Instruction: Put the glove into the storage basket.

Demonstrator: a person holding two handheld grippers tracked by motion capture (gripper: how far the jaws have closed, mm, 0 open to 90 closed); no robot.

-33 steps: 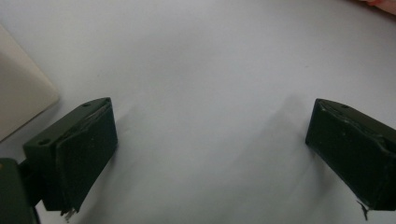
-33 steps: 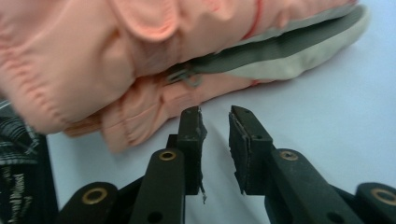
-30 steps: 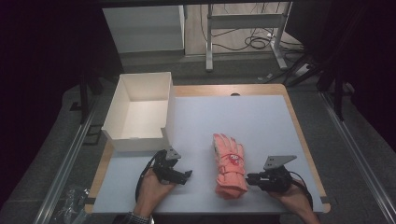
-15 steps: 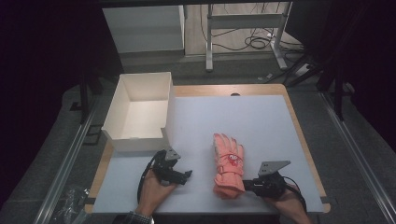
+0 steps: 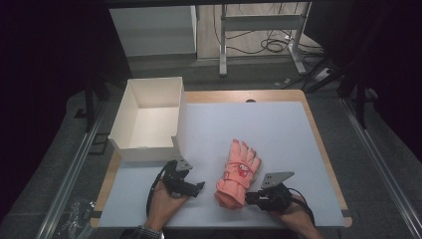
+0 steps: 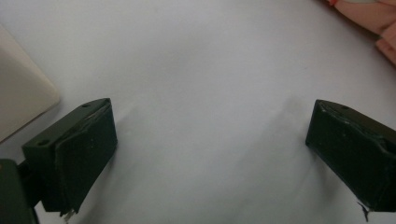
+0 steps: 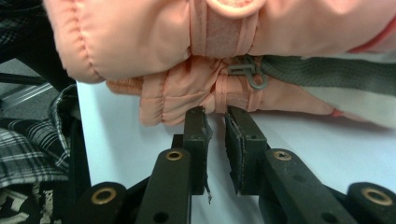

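— White counter (image 5: 278,124), empty box (image 5: 149,119) upper left. Anything packed yet?

— Nothing. Pink glove (image 5: 238,172) lies lower centre; right claw (image 7: 215,122) nearly together at its cuff, gripping nothing. Left claw (image 6: 205,140) gapes apart.

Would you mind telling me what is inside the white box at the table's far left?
The white box looks empty: its pale floor and inner walls show bare in the high view. The strip of floor just behind its near wall is hidden from the camera, so something flat lying there cannot be ruled out.
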